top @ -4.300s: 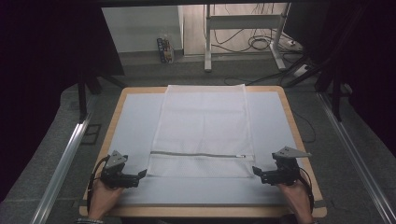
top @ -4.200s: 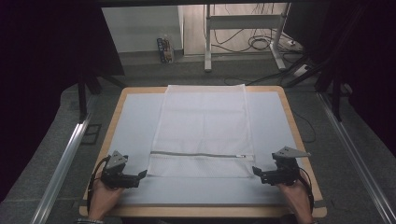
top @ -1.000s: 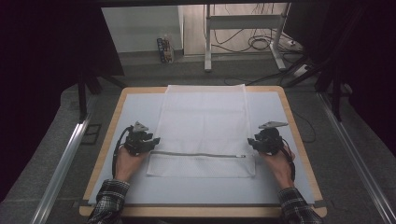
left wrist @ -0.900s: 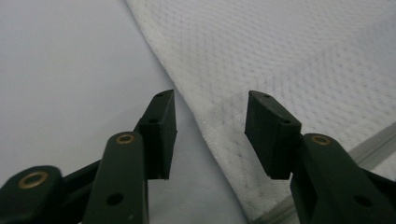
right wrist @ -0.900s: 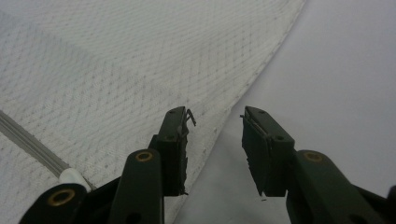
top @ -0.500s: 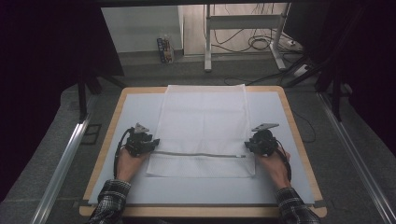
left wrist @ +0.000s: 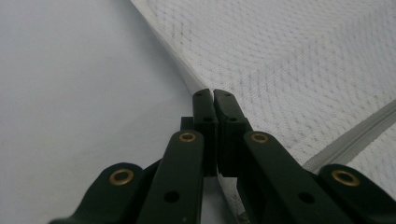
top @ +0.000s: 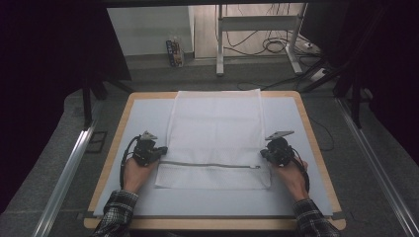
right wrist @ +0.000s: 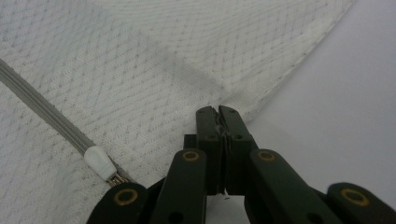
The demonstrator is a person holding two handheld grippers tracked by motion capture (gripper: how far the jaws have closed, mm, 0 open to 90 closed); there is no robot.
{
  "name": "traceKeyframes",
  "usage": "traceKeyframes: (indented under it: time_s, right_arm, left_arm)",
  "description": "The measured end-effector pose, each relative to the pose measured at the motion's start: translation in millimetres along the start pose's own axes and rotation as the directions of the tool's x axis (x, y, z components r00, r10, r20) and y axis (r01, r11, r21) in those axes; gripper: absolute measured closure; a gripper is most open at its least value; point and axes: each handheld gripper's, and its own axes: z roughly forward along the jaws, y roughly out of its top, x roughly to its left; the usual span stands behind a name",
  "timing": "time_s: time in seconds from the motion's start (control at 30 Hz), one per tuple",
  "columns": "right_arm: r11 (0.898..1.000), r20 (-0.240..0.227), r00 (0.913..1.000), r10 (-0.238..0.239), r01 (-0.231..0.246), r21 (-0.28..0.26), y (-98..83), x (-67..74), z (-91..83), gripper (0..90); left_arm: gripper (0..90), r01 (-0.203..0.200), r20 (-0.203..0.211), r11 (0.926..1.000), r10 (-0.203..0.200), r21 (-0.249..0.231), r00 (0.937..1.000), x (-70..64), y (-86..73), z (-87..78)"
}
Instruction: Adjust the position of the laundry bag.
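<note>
The white mesh bag [top: 215, 138], flat at the table's [top: 148, 202] centre, is pinched at nine and three o'clock by both closed jaws; lifting and folding seems next.

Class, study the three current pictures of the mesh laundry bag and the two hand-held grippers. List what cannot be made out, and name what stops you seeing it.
- Left gripper view: whether the left hand-held gripper pinches the mesh bag; the shut jaws cover the edge.
- Right gripper view: the zipper pull shows, but the jaws' base hides the zipper's end.
- High view: the jaws of the right hand-held gripper are too small to judge.
- High view: the bag's contents; the weave is too fine.
</note>
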Motion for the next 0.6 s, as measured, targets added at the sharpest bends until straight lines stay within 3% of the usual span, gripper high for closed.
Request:
traceKeyframes:
  time_s: [0.23,0.6]
  right_arm:
    - [1.000,-0.020,0.9996,-0.022,0.021,-0.009,-5.4,5.3,-10.4,86.9]
    - [1.000,-0.051,0.9983,-0.028,0.027,-0.015,-15.9,13.9,-25.4,86.9]
  left_arm:
    - [88.8,-0.049,0.002,0.9985,0.049,0.026,0.9988,-9.4,-5.4,-13.0]
    - [88.5,-0.054,0.048,0.9983,0.053,0.023,0.9974,-16.7,-19.4,-29.5]
